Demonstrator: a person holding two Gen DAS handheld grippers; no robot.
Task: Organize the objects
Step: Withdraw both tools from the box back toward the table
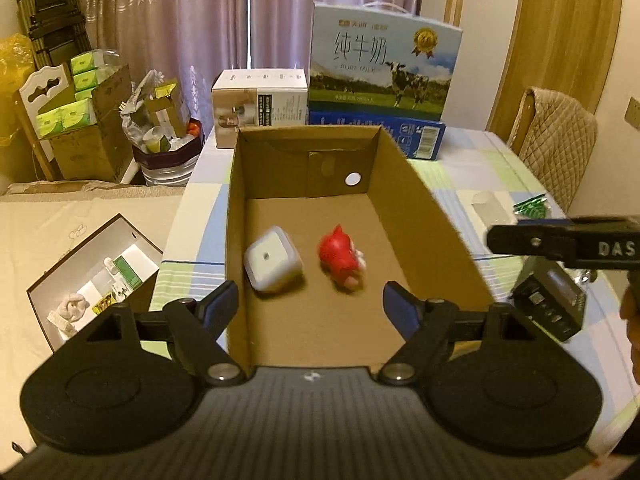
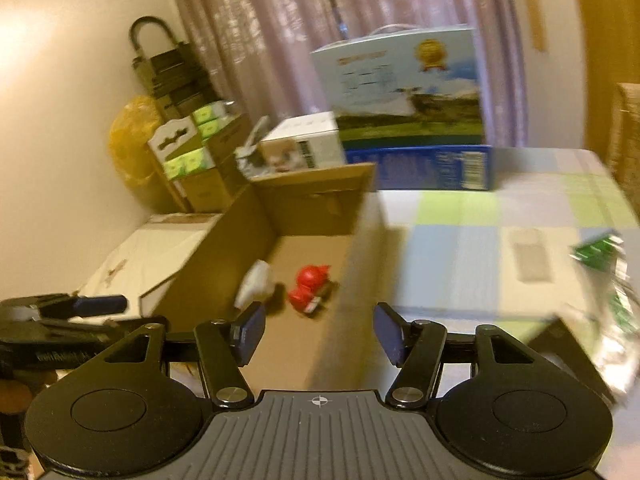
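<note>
Judging progress, we see the white cube (image 1: 273,260) and red toy (image 1: 342,258) lying in the cardboard box (image 1: 424,216) just ahead of our open, empty left gripper (image 1: 310,304); our right gripper (image 2: 318,334), also open and empty, has the green packet (image 2: 596,254) on the table to its right, not yet boxed.

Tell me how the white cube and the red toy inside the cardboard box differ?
The white cube is pale, blocky and rounded at the corners; the red toy is bright red with an irregular, figure-like shape. The cube lies left of the toy and looks somewhat bigger. Both rest loose on the floor of the cardboard box, apart, with neither claw touching them.
</note>
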